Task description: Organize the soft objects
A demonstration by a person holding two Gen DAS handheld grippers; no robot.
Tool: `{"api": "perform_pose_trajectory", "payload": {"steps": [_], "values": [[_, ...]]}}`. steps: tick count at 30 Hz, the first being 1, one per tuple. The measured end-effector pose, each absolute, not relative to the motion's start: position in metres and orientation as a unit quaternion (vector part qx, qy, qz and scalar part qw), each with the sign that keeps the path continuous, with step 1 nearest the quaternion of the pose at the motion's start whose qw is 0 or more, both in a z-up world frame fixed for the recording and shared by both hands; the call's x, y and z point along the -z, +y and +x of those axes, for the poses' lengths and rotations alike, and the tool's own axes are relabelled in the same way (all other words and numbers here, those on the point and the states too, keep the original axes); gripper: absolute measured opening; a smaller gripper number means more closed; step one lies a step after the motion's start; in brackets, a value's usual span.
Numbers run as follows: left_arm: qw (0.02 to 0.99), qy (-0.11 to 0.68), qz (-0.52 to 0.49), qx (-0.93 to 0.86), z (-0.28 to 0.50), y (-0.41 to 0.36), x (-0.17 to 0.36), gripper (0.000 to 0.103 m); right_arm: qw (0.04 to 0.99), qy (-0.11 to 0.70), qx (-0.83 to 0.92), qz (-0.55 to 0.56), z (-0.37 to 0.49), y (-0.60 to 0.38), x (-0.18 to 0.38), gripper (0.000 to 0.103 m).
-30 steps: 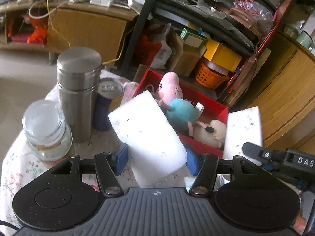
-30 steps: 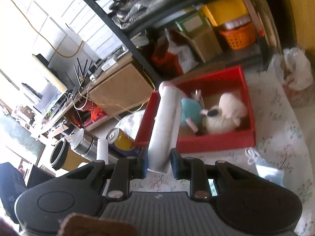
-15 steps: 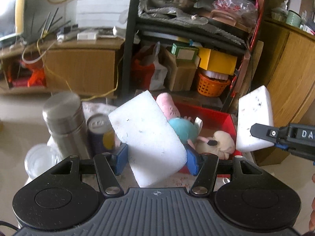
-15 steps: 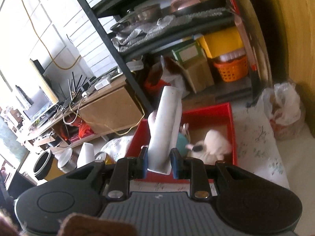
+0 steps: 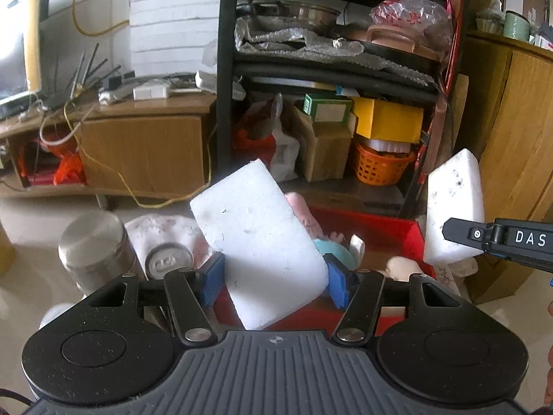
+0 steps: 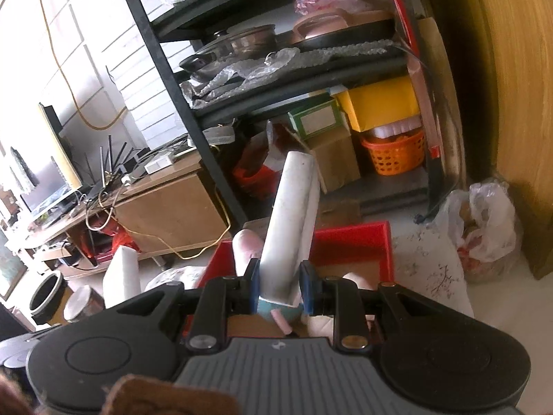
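My left gripper (image 5: pixel 274 278) is shut on a white sponge block (image 5: pixel 255 238), held tilted above the table. My right gripper (image 6: pixel 280 288) is shut on a second white sponge (image 6: pixel 293 221), seen edge-on; this sponge also shows in the left wrist view (image 5: pixel 452 207) at the right. Below both lies a red box (image 5: pixel 373 228) holding a pink plush (image 5: pixel 304 214), a teal plush (image 5: pixel 337 252) and a cream plush (image 5: pixel 402 266). The box also shows in the right wrist view (image 6: pixel 356 242). The left sponge appears in the right wrist view (image 6: pixel 121 276).
A steel flask (image 5: pixel 93 245) and a drink can (image 5: pixel 166 263) stand left of the box on the floral cloth. A black shelf rack (image 5: pixel 331 69) with pans, cartons and an orange basket (image 5: pixel 383 166) stands behind. A plastic bag (image 6: pixel 484 228) lies at the right by a wooden cabinet.
Both grippers have risen with their sponges and tilted up. The table items have dropped lower in view and more of the shelf rack shows.
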State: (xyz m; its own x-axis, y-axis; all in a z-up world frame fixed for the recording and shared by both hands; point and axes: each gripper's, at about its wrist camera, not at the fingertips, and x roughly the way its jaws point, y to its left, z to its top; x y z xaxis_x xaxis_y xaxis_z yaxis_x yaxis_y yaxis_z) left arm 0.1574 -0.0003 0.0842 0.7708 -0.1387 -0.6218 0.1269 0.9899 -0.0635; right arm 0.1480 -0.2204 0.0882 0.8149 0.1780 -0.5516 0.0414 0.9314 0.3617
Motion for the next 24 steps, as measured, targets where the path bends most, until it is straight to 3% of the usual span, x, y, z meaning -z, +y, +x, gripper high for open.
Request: {"api": "perform_pose_trajectory", "payload": {"steps": [24], "values": [[0.942, 0.333, 0.021, 0.039, 0.211, -0.010, -0.069, 0.062, 0.937, 0.315, -0.024, 0.149, 0.191, -0.221, -0.064, 0.000]]}}
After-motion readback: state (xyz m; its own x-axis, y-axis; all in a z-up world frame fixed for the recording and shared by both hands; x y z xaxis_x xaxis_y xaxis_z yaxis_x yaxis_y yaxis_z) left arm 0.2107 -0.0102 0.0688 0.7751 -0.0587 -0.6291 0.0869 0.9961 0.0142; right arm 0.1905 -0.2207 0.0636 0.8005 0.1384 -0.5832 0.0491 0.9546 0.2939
